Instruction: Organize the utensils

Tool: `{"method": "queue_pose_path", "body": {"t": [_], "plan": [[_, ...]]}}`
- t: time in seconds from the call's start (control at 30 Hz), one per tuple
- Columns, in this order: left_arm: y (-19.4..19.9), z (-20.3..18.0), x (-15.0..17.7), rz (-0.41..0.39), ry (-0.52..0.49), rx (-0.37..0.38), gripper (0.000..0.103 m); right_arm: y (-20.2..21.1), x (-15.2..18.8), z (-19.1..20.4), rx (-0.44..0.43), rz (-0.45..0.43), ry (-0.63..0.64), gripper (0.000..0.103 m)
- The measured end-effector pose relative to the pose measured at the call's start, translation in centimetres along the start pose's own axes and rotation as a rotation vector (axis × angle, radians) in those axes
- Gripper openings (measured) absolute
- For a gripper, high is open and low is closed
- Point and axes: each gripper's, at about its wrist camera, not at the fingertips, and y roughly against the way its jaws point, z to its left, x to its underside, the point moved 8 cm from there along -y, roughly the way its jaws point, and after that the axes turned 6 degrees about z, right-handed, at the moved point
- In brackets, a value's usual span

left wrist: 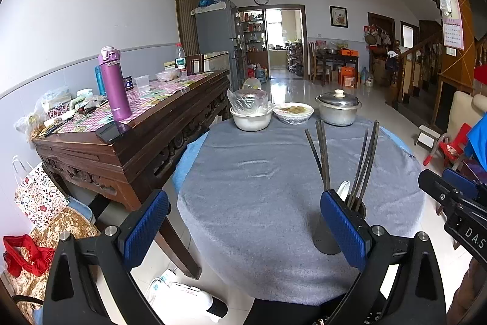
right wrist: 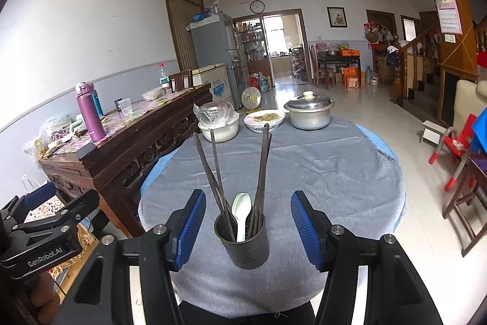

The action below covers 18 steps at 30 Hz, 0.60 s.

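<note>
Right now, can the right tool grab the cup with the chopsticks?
Probably yes. The right tool is open, its blue pads either side of the dark utensil holder, and nothing on the grey tablecloth blocks the way.

the round table (right wrist: 334, 172) wears a plain grey cloth over a light blue one. the utensil holder (right wrist: 243, 245) is dark grey, its chopsticks (right wrist: 213, 169) dark brown, its spoon (right wrist: 241, 210) white. both grippers have ribbed blue pads (right wrist: 304, 227) on black frames. the flask (left wrist: 115, 84) is purple, the sideboard (left wrist: 152, 136) dark brown under a pink checked cover, the pot (left wrist: 338, 108) silver with a white knob.
</note>
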Motion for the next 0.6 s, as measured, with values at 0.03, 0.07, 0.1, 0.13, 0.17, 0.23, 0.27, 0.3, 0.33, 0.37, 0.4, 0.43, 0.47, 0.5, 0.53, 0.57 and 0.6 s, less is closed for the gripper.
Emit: {"method": "queue_pose_path", "body": {"t": [0.03, 0.07, 0.1, 0.13, 0.17, 0.23, 0.27, 0.3, 0.33, 0.37, 0.4, 0.43, 0.47, 0.5, 0.53, 0.57, 0.6], "plan": [[-0.2, 0.0, 0.0, 0.003, 0.001, -0.001, 0.100, -0.1, 0.0, -0.1, -0.001, 0.003, -0.001, 0.062], [-0.3, 0.1, -0.1, 0.005, 0.002, -0.002, 0.100, -0.2, 0.1, -0.2, -0.001, 0.005, -0.001, 0.062], [-0.5, 0.0, -0.1, 0.010, 0.002, 0.001, 0.100, -0.2, 0.1, -0.1, 0.000, 0.007, 0.000, 0.062], [-0.7, 0.0, -0.1, 0.013, 0.002, 0.002, 0.100, -0.3, 0.1, -0.2, 0.001, 0.010, -0.001, 0.062], [-0.8, -0.1, -0.1, 0.016, 0.000, -0.001, 0.100, -0.5, 0.1, -0.3, 0.000, 0.013, -0.003, 0.062], [-1.1, -0.2, -0.2, 0.022, -0.004, 0.001, 0.100, -0.7, 0.1, -0.5, 0.000, 0.018, -0.008, 0.062], [-1.3, -0.2, -0.2, 0.024, -0.005, 0.002, 0.100, -0.8, 0.1, -0.6, 0.001, 0.021, -0.010, 0.062], [-1.4, -0.2, -0.2, 0.026, -0.006, 0.000, 0.100, -1.0, 0.2, -0.8, 0.002, 0.023, -0.014, 0.062], [-1.7, -0.3, -0.2, 0.029, -0.007, -0.001, 0.100, -1.2, 0.2, -0.9, 0.004, 0.026, -0.017, 0.062], [-2.0, -0.3, -0.2, 0.034, -0.007, 0.002, 0.100, -1.4, 0.1, -1.1, 0.007, 0.030, -0.020, 0.062], [-2.4, -0.4, -0.2, 0.044, -0.006, 0.008, 0.100, -1.7, 0.2, -1.6, 0.016, 0.034, -0.023, 0.062], [-3.0, -0.4, -0.2, 0.059, -0.001, 0.016, 0.100, -2.1, 0.0, -1.9, 0.027, 0.039, -0.025, 0.062], [-3.9, -0.3, -0.2, 0.083, 0.011, 0.028, 0.100, -2.4, 0.0, -2.3, 0.037, 0.042, -0.028, 0.062], [-4.7, -0.1, -0.2, 0.102, 0.022, 0.037, 0.100, -2.8, -0.1, -3.0, 0.052, 0.046, -0.034, 0.062], [-5.5, 0.1, -0.3, 0.112, 0.032, 0.039, 0.100, -3.5, -0.2, -3.8, 0.071, 0.052, -0.042, 0.062], [-6.6, 0.4, -0.4, 0.124, 0.045, 0.034, 0.100, -4.1, -0.3, -4.7, 0.089, 0.057, -0.048, 0.062], [-7.9, 0.7, -0.6, 0.139, 0.055, 0.027, 0.100, -4.9, -0.4, -5.7, 0.113, 0.064, -0.055, 0.062]]}}
